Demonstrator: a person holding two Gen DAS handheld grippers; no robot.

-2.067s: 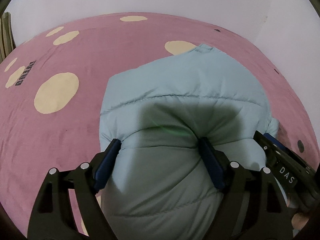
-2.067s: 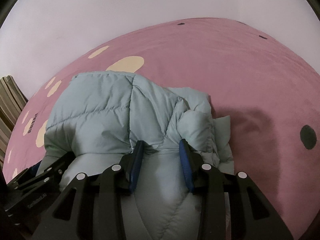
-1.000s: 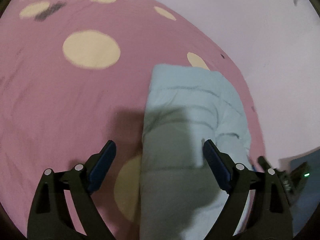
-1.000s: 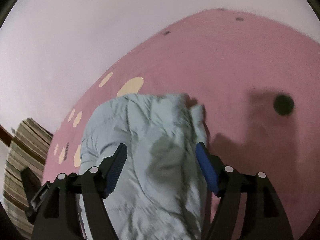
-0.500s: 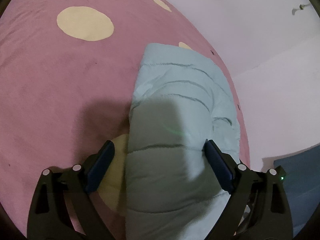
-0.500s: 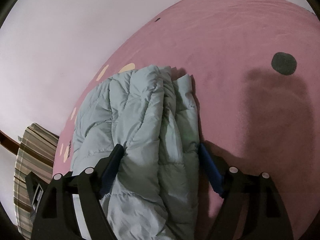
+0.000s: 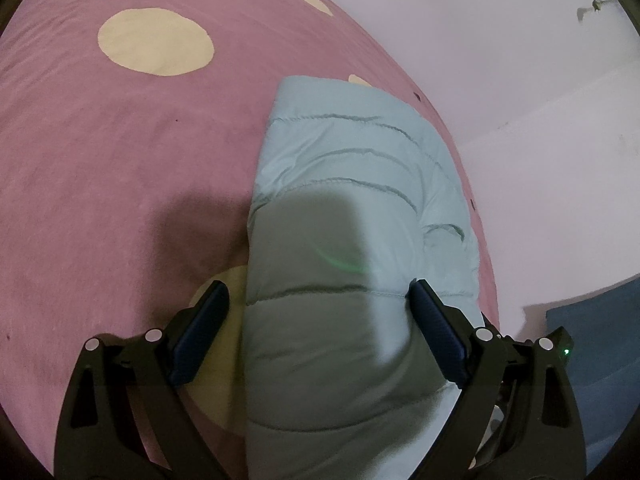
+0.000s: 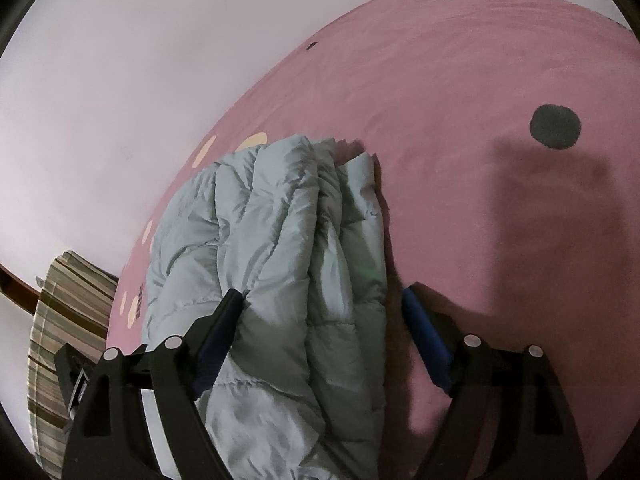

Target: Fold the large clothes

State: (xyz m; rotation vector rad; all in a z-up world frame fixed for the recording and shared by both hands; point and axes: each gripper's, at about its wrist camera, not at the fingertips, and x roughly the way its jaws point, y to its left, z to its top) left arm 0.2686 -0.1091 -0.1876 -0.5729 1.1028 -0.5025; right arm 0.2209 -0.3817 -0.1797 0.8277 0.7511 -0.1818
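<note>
Simply folded jacket [image 7: 352, 208] on bedspread [image 7: 120, 160]

Bottom edge cuts off the folded jacket [image 7: 340, 240]

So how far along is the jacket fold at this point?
Mostly done: the pale blue quilted puffer jacket lies as a compact folded bundle on the pink spotted bedspread. In hand: both the left gripper and right gripper straddle it with fingers spread; the right's have just been opening. Left: perhaps squaring the loose layered edge.
</note>
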